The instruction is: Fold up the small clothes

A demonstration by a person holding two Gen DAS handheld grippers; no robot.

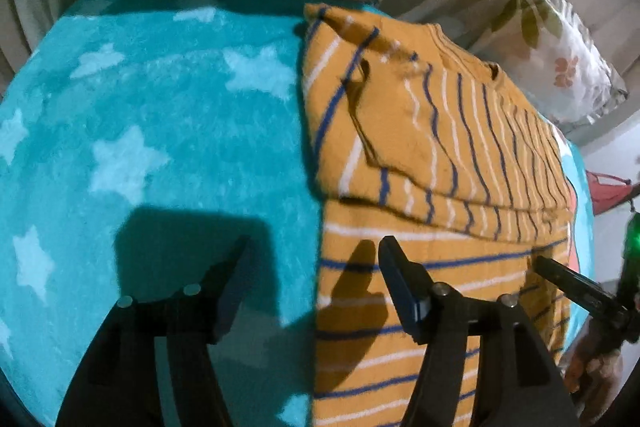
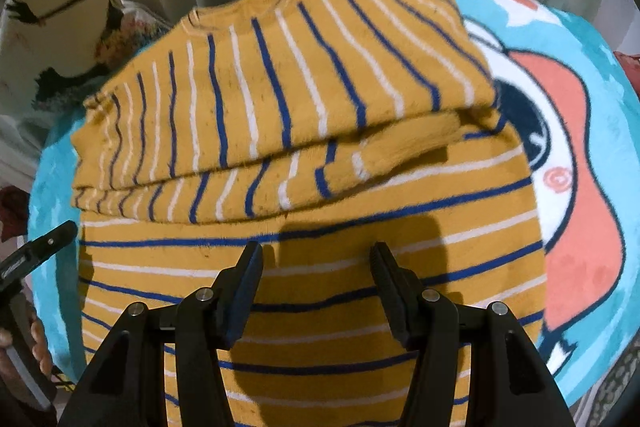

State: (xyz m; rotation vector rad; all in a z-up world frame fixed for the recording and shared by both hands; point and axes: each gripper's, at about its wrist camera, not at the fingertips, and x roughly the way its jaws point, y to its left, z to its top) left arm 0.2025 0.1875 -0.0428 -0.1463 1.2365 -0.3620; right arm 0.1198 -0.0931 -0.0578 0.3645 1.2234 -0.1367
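While our left tongs (image 1: 314,251) hang with their jaws spread wide and empty, one finger over the teal star blanket (image 1: 160,115) and the other over the cloth, we see the mustard striped sweater (image 1: 432,155) lying flat on that blanket. Its upper part is folded down over the body (image 2: 304,99). Our right tongs (image 2: 316,259) hover above its lower half, jaws likewise apart, gripping nothing, with floral pillows (image 1: 560,59) beyond.

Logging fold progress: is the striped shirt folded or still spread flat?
Partly folded. The striped shirt has its top part doubled over the lower body, stripes crossing; both tongs, left and right, hover open.
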